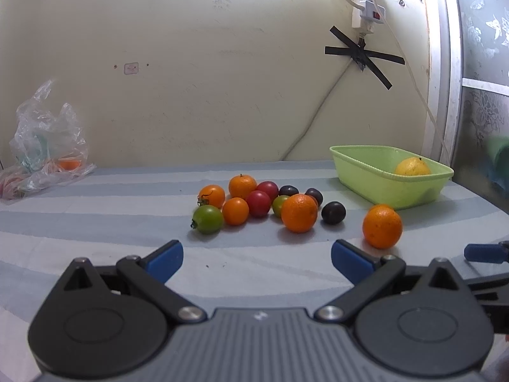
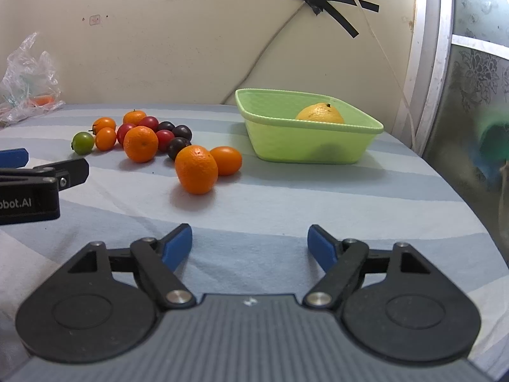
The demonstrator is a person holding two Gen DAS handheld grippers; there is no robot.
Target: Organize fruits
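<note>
Ahead of the empty right gripper (image 2: pixel 249 248), an orange (image 2: pixel 196 169)

My basket (image 2: pixel 305 146) is matt green plastic, the surface (image 2: pixel 286 197) striped cloth, the bag (image 1: pixel 47 140) crinkled clear plastic, tomatoes (image 1: pixel 258 203) glossy.

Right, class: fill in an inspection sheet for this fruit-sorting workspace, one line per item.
Surface: striped cloth covering the table.
Job's things: green tray holding one lemon; oranges, red, green and dark small fruits loose on the cloth.
Clutter: plastic bag at far left.
Grippers: left gripper and right gripper both open, empty.
Cables: cord taped to the wall, power strip above.
Surroundings: cream wall, patterned panel at right.
</note>
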